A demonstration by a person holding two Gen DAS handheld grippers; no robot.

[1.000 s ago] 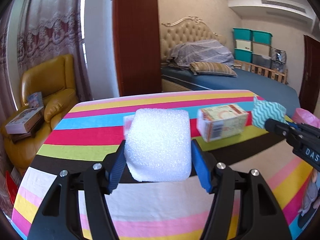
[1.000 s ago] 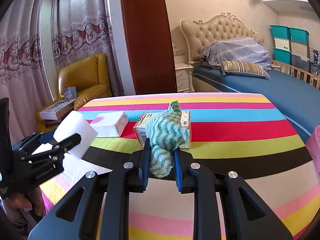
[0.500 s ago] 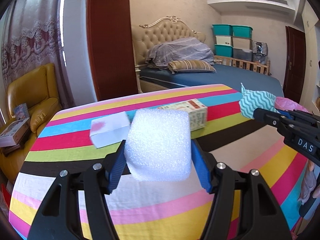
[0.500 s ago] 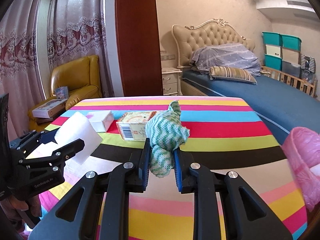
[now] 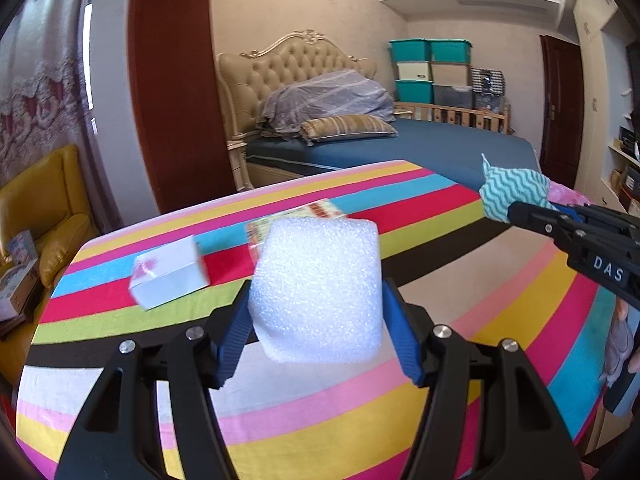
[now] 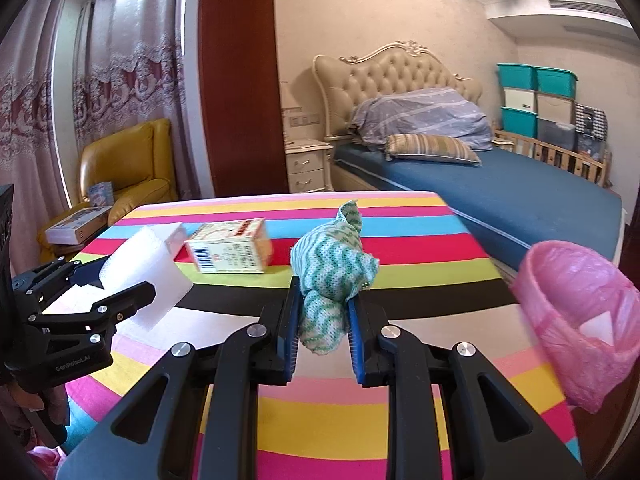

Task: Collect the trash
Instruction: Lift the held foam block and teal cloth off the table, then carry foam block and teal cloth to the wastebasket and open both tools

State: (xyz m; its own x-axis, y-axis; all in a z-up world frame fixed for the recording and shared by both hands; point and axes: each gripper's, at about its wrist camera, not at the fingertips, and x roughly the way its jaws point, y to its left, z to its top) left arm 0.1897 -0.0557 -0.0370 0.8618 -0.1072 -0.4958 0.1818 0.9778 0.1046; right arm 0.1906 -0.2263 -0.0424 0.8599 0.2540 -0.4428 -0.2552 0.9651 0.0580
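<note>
My left claw (image 5: 316, 320) grips a white foam block (image 5: 318, 290), its blue pads pressed against the block's two sides, and holds it up above the striped, many-coloured worktop (image 5: 360, 420). My right claw (image 6: 323, 328) is clamped tight on a crumpled cloth with green and white zigzags (image 6: 330, 276), whose bunched top sticks up past the pads. In the left wrist view that same cloth shows at the right, above the worktop's edge.

Just past the foam block, lying on the worktop, is a small white box with a pink mark on top (image 5: 170, 276). Beside it, to the right, lies a printed carton with a barcode on its end (image 6: 230, 250); in the left wrist view the foam block hides most of it.

At the right of the right wrist view, off the worktop's edge, stands a bin lined with a pink plastic bag (image 6: 576, 320), mouth open, with something white inside.

Further back are a yellow leather armchair (image 6: 124, 172) at the left and a bed with a blue sheet (image 6: 500, 188).
</note>
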